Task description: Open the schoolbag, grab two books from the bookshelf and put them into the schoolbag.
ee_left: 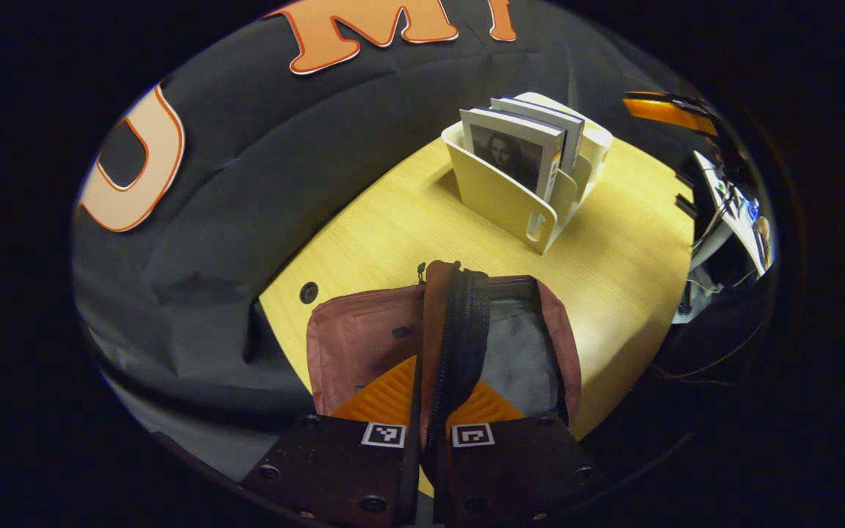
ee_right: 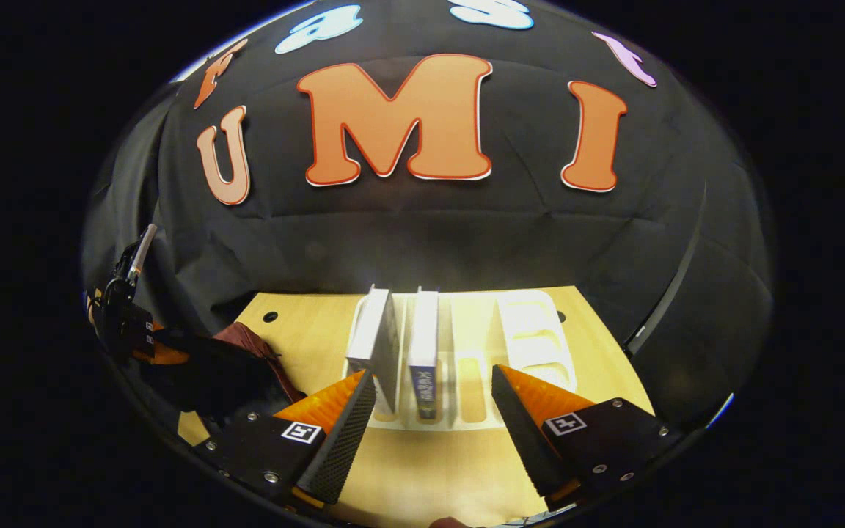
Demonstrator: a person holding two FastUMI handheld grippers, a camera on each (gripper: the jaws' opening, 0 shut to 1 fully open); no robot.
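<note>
Left gripper (ee_left: 433,422), bottom center of the left gripper view, is clamped on the zipper edge of the schoolbag (ee_left: 364,345); both fingers press the flap between them, so I'm holding the bag's mouth open. Bag sits lower center on the table (ee_left: 393,220), grey lining showing just right of the zipper, so it looks open enough to me.

Right gripper (ee_right: 433,392), bottom of the right gripper view, has its jaws spread wide & is holding nothing. It's lined up w/ the bookshelf (ee_right: 532,330) at center frame. Two books stand upright in the rack's left slots: left book (ee_right: 375,341) near my left finger, second book (ee_right: 422,345) just beside it. In the left gripper view the rack sits upper right of the bag, w/ the two books standing in it.

My read: bag-open step looks done, first grab is next.

Risks as I see them:
- books stand close together, so a wide jaw could catch both or wedge btwn them
- the rack looks light; pulling a book at an angle could drag or tip it
- if the left grip slips off the zipper edge, the flap may fall over the opening & block the drop
- bag sits near the table's front edge, a tug could slide it off
</note>
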